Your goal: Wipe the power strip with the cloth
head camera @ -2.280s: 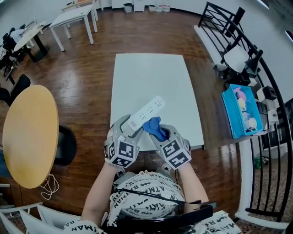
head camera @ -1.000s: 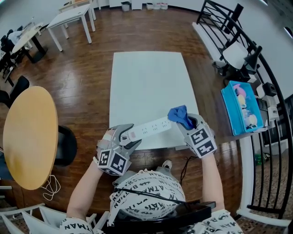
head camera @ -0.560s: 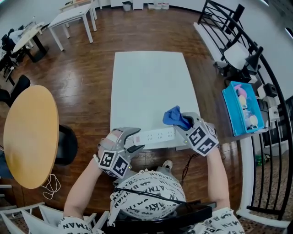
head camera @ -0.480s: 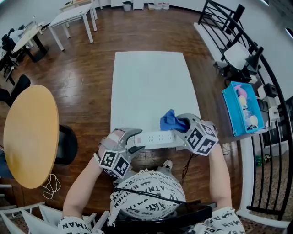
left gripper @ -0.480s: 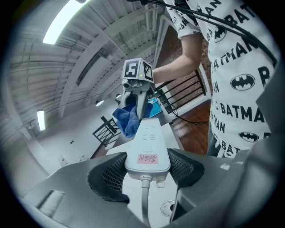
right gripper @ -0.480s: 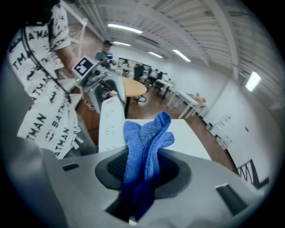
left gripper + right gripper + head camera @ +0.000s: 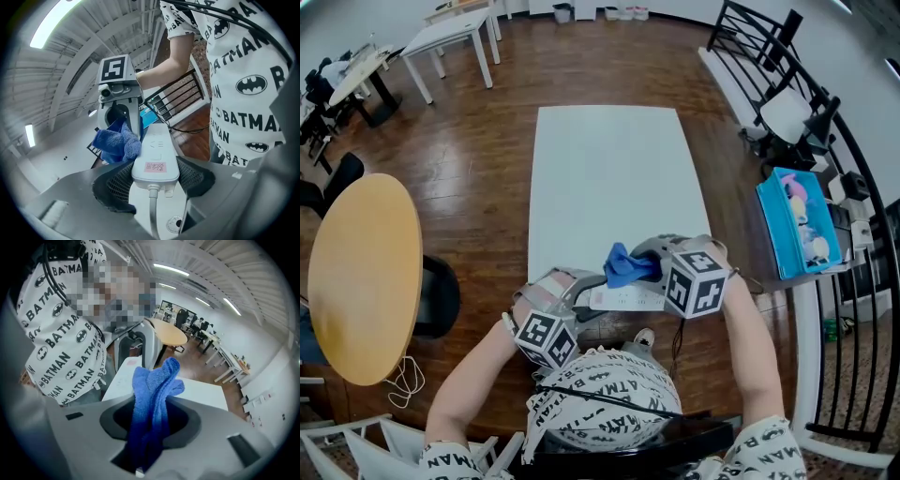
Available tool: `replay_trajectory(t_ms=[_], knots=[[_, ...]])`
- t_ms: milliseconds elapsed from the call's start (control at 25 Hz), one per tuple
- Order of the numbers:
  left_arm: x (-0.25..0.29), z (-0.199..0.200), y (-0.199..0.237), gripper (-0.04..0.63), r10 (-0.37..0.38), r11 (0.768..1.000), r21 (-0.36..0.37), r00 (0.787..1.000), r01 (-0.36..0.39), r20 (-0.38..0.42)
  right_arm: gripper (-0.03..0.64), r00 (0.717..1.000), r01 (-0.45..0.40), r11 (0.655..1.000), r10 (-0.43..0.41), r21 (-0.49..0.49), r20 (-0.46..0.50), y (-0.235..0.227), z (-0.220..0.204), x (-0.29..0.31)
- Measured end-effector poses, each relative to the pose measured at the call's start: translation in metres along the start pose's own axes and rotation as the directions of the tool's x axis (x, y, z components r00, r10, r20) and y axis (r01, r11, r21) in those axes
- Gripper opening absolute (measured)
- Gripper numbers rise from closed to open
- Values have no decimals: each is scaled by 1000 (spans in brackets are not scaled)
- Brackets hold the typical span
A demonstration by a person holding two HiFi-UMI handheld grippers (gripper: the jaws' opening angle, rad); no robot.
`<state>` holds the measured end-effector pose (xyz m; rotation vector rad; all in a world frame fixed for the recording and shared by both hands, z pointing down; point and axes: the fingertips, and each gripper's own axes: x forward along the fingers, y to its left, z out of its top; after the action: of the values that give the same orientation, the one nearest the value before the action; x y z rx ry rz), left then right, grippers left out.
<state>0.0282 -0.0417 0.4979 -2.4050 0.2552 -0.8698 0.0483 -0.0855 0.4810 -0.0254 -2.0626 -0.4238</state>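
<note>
The white power strip (image 7: 625, 298) hangs over the near edge of the white table (image 7: 614, 169), and my left gripper (image 7: 579, 292) is shut on its cord end. In the left gripper view the strip (image 7: 155, 157) sits between both pads, pink label up, cord trailing toward the camera. My right gripper (image 7: 649, 264) is shut on a blue cloth (image 7: 623, 265), which lies against the strip close to the left jaws. The cloth (image 7: 116, 143) touches the strip's left side there. In the right gripper view the cloth (image 7: 152, 394) stands up out of the jaws, with the strip (image 7: 123, 378) behind it.
A blue tray (image 7: 797, 225) with small items sits to the right, beside a black railing (image 7: 787, 94). A round wooden table (image 7: 361, 272) and a dark chair (image 7: 439, 298) stand at the left. The strip's cable (image 7: 680, 342) hangs down by my body.
The right gripper has slid left along the strip with the cloth, from the far end to beside the left gripper, and rolled over. The strip has swung closer to my body.
</note>
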Motion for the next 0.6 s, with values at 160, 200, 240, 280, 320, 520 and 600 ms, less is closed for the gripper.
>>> replay_trajectory(t_ms=[160,200,240,280,320,520,600], knots=[[-3,-1,-4,285,-8,1000,0,1000,8,0,137,999,-35,998,35,-60,-8,5,6,5],[-5,-2,-3,285,-4,1000,-8,1000,4,2,137,999,-44,997,43,-62,-9,7,4,4],[-6,-3,-1,285,2,1000,-17,1000,-2,1,137,999,-48,997,47,-58,-10,8,-1,2],[-7,-5,1,285,8,1000,-22,1000,-8,-1,137,999,-46,998,45,-49,-11,8,-6,0],[-8,-6,3,285,13,1000,-25,1000,-14,-6,137,999,-41,999,40,-36,-16,8,-12,-3],[-14,-17,9,285,26,998,-62,1000,-26,-9,137,998,-18,1000,19,20,-62,8,-43,-14],[-14,-21,10,285,28,996,-80,1000,-29,-11,137,996,-10,999,13,41,-84,9,-59,-16]])
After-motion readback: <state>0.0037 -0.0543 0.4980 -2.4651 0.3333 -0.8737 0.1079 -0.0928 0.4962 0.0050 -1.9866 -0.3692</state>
